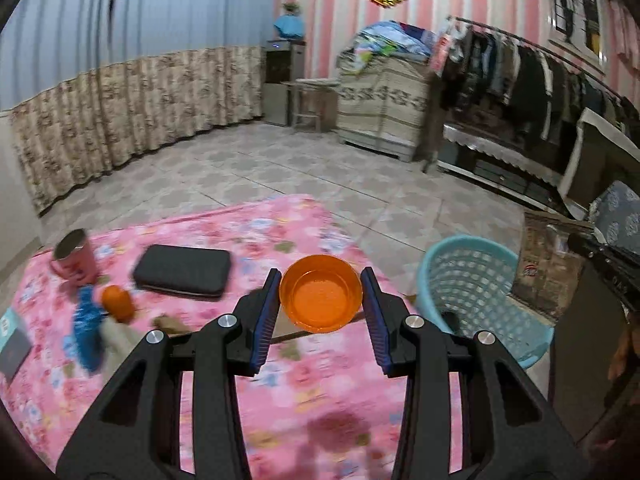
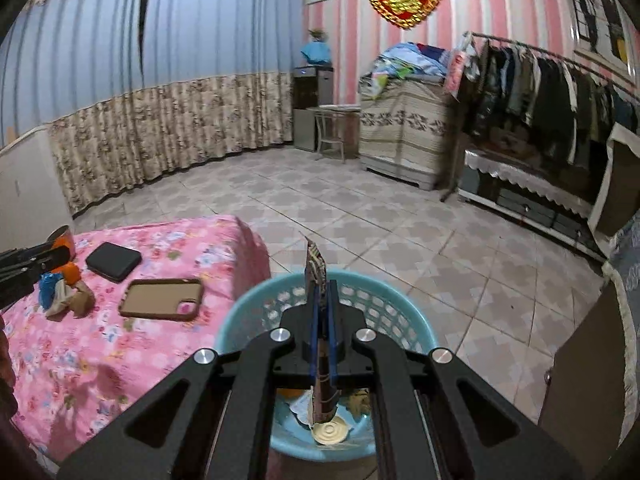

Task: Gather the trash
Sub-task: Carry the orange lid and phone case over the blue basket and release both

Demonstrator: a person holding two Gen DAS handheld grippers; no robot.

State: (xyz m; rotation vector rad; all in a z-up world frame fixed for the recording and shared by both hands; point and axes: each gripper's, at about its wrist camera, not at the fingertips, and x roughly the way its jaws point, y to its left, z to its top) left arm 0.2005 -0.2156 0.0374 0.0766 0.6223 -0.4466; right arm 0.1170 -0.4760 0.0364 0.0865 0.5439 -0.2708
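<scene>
Two grips to call: nearest, the right gripper (image 2: 321, 280) is clamped tight on a thin, crinkly wrapper (image 2: 316, 264) standing edge-up between its pads, right over the blue basket (image 2: 400, 300) — feather-light and floppy by the look of it, so a pinch mid-sheet suits it. Next, the left gripper (image 1: 320, 296), part-open, squeezes an orange bowl (image 1: 321, 292) by its rim sides — likely light, stiff, slick plastic. Further left beyond its fingers, crumpled scraps (image 1: 120, 312) wait on the pink cloth (image 1: 328, 400).

Pink-striped walls (image 2: 348, 32), tiled floor (image 2: 380, 216), blue curtains (image 2: 100, 40), clothes rack (image 2: 540, 80).
</scene>
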